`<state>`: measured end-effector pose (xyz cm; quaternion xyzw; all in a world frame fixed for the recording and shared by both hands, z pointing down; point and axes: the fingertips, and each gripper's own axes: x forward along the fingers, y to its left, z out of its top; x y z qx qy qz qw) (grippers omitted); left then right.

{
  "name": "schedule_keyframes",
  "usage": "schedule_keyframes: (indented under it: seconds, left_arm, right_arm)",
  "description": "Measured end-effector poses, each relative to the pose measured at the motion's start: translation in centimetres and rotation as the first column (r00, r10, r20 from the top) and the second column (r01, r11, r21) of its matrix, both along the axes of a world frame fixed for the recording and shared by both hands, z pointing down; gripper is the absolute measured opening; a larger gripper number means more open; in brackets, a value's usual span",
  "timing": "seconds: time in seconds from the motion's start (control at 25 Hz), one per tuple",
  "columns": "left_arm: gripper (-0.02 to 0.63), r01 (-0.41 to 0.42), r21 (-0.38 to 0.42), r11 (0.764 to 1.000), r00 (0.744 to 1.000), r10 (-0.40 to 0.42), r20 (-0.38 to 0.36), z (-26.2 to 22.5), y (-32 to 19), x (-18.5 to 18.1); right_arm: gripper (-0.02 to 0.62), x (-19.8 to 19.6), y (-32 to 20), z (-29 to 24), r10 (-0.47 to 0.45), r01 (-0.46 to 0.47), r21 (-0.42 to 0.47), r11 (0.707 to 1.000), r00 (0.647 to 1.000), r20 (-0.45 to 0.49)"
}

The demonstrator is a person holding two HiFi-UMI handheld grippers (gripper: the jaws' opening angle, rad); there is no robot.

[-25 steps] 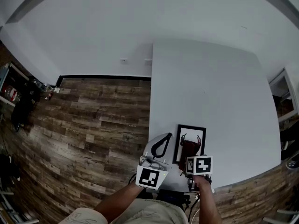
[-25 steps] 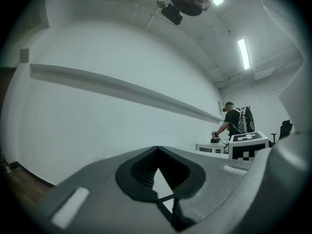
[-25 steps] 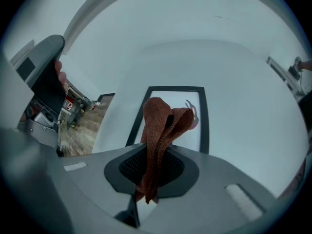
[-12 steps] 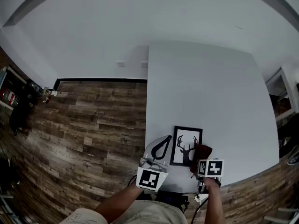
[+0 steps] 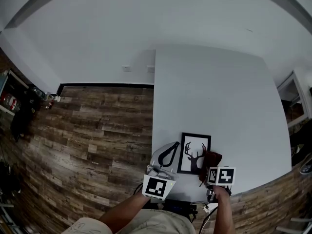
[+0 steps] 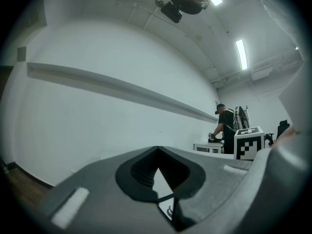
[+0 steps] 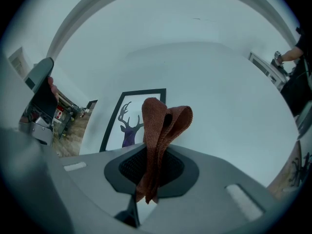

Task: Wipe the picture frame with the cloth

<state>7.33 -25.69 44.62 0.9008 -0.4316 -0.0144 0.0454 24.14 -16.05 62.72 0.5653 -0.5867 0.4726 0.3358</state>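
Observation:
A black picture frame (image 5: 195,153) holding a deer silhouette lies flat near the front edge of the white table (image 5: 214,91). My right gripper (image 5: 210,168) is shut on a folded brown-red cloth (image 5: 211,160), which hangs at the frame's right edge. In the right gripper view the cloth (image 7: 163,126) stands up out of the right gripper (image 7: 152,155), with the frame (image 7: 127,123) just beyond and to the left. My left gripper (image 5: 167,155) hovers left of the frame, shut and holding nothing. In the left gripper view it (image 6: 157,152) points up at a white wall.
Wood floor (image 5: 97,126) lies left of the table, whose left edge runs beside the left gripper. A dark shelf with small items (image 5: 17,101) stands far left. A person (image 6: 225,126) works at a bench in the distance.
The right gripper has carried the cloth rightward off the deer picture to the frame's right edge. The picture is now uncovered. The left gripper has stayed put.

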Motion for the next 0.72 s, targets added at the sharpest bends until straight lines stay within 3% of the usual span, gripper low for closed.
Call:
schedule_keyframes:
  seconds: [0.28, 0.44, 0.56, 0.72]
  left_arm:
    - [0.0, 0.003, 0.01, 1.0, 1.0, -0.003, 0.008, -1.1, -0.3, -0.1]
    - [0.0, 0.008, 0.01, 1.0, 1.0, -0.008, 0.019, -1.9, -0.2, 0.1]
    - [0.0, 0.016, 0.038, 0.999, 1.0, -0.016, 0.008, -2.8, -0.3, 0.3]
    - [0.0, 0.006, 0.007, 1.0, 1.0, -0.006, -0.003, -4.3, -0.3, 1.2]
  right_arm:
    - [0.063, -0.1, -1.6, -3.3, 0.015, -0.015, 0.134, 0.991, 1.0, 0.006]
    - [0.063, -0.4, -2.9, -6.4, 0.04, -0.053, 0.274, 0.96, 0.998, 0.052]
    - [0.063, -0.2, -3.9, -9.9, 0.056, -0.077, 0.415, 0.907, 0.996, 0.063]
    - [0.061, 0.6, -5.0, -14.9, 0.077, -0.061, 0.604, 0.794, 0.997, -0.001]
